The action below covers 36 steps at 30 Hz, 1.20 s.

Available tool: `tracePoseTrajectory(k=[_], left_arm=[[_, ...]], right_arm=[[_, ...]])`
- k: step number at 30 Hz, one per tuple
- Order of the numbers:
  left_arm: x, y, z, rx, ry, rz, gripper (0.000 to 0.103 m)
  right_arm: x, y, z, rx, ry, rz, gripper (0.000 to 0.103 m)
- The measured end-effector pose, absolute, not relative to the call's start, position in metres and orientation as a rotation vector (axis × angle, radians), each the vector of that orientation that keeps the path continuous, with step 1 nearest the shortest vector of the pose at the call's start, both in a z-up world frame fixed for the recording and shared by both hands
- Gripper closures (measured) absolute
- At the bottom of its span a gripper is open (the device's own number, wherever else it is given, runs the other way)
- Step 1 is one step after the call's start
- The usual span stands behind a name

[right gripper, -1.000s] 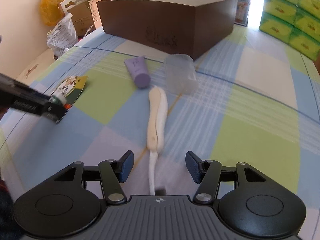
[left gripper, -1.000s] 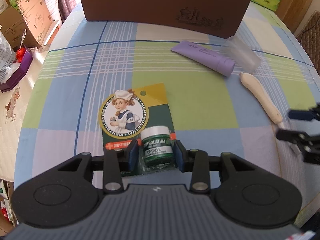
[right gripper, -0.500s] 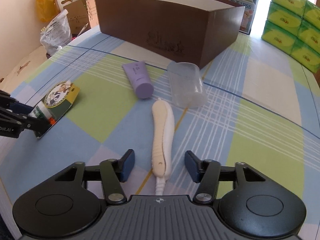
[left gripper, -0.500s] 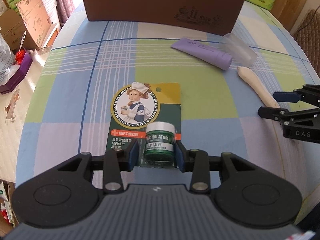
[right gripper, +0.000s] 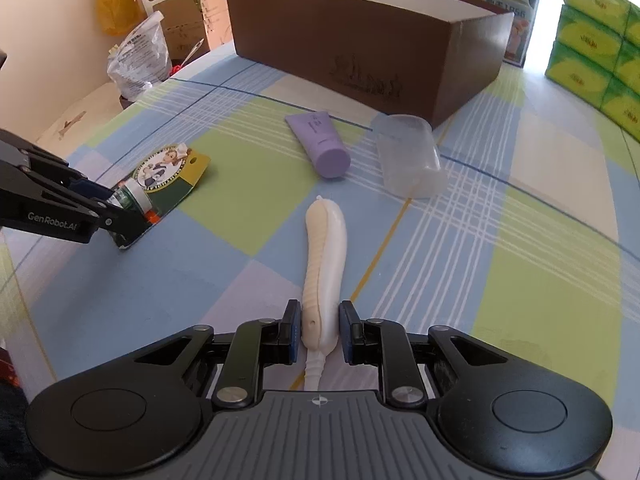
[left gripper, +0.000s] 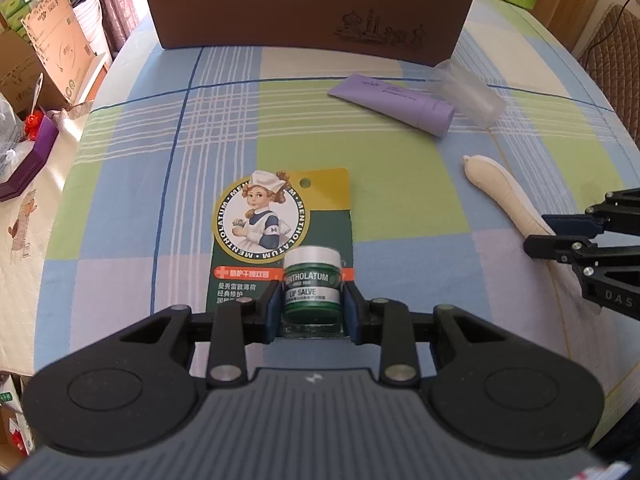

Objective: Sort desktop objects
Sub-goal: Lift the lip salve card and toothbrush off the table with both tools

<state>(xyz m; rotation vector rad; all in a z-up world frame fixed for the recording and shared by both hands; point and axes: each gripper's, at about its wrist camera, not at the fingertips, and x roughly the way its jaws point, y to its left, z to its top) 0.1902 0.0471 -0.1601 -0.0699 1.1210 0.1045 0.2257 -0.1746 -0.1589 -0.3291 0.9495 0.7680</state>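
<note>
My left gripper [left gripper: 311, 307] is shut on the Mentholatum lip salve pack [left gripper: 280, 232], its pads on the green jar, low over the cloth; it also shows in the right wrist view [right gripper: 132, 208]. My right gripper [right gripper: 319, 330] has closed around the near end of the cream handheld device [right gripper: 324, 256], which lies on the cloth; whether the pads press it is unclear. That device also shows in the left wrist view [left gripper: 500, 196]. A purple tube [right gripper: 320, 144] and a clear plastic cup [right gripper: 408, 156] lie on their sides beyond it.
A large brown open box [right gripper: 360, 52] stands at the far side of the checked tablecloth [right gripper: 520, 240]. Green tissue packs [right gripper: 600, 40] are stacked at the far right. Bags and cardboard boxes [left gripper: 44, 60] sit off the table's left edge.
My right gripper moved forward over the cream device and its jaws narrowed around its near end. My left gripper kept hold of the salve pack and shifted it slightly.
</note>
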Motion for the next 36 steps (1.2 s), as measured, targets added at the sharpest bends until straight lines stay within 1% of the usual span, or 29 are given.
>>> tracePoseTrajectory(k=[4,12,19,21,22,25,26,31,36], left_arm=[[0.189,0.048,-0.151,-0.063,1.096,0.102,0.076],[0.195,0.058,-0.124,-0.069,1.029,0.109,0.076],[0.193,0.064,-0.143,-0.139,1.034,0.119,0.075],[0.192,0.063,-0.150,-0.141,1.031,0.133,0.069],[0.192,0.063,-0.152,-0.147,1.032,0.134,0.067],[0.195,0.065,-0.158,-0.173,1.041,0.124,0.068],[0.196,0.064,-0.160,-0.166,1.047,0.119,0.076],[0.195,0.061,-0.160,-0.130,1.046,0.111,0.076],[0.194,0.064,-0.146,-0.105,1.019,0.111,0.076]], right_arm=[[0.227,-0.180,-0.155,-0.300,0.963,0.760,0.086],[0.236,-0.183,-0.130,-0.243,0.917,0.760,0.086],[0.239,-0.179,-0.127,-0.234,0.925,0.767,0.086],[0.239,-0.181,-0.129,-0.231,0.938,0.763,0.086],[0.239,-0.182,-0.130,-0.230,0.946,0.762,0.086],[0.240,-0.184,-0.132,-0.227,0.957,0.750,0.086],[0.240,-0.184,-0.133,-0.227,0.960,0.746,0.086],[0.239,-0.186,-0.134,-0.228,0.963,0.737,0.086],[0.238,-0.186,-0.132,-0.221,0.961,0.735,0.086]])
